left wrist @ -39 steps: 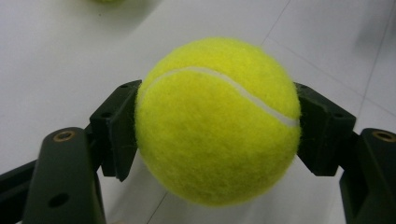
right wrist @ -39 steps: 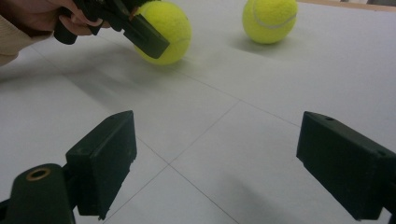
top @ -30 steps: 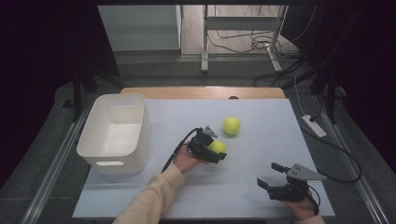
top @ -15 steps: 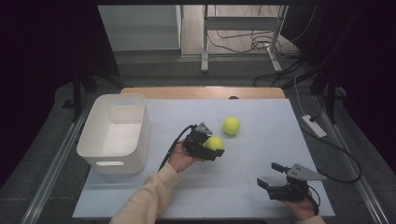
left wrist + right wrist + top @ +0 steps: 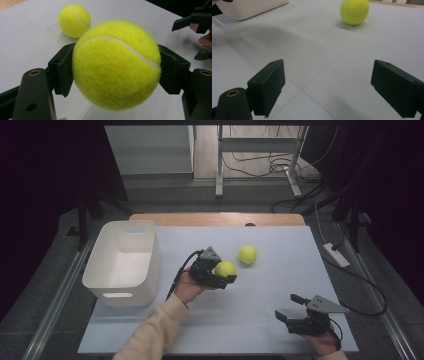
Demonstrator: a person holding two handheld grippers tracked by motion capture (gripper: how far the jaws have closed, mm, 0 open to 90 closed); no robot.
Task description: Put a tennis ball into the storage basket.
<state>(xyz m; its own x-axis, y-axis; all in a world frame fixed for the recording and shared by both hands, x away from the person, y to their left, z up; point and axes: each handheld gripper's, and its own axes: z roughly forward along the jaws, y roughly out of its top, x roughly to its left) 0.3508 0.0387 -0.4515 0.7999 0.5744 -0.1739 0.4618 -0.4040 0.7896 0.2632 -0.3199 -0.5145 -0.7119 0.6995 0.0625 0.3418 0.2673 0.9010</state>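
My left gripper (image 5: 226, 272) is shut on a yellow tennis ball (image 5: 225, 268), held a little above the middle of the table. In the left gripper view the held tennis ball (image 5: 116, 65) sits squeezed between both black pads. A second tennis ball (image 5: 247, 254) rests on the table just beyond and to the right; it is also visible in the left gripper view (image 5: 74, 20) and the right gripper view (image 5: 354, 11). My right gripper (image 5: 290, 307) stands open near the front right of the table, with nothing between its fingers (image 5: 268, 85).
A white plastic bin (image 5: 124, 262) stands at the table's left side, its corner visible in the right gripper view (image 5: 249, 7). The pale table top (image 5: 280, 245) has a wooden strip along its far edge. Cables and stand legs lie on the floor behind.
My left gripper has lifted the held ball and drifted slightly left, away from the second ball. The right gripper has stayed put.
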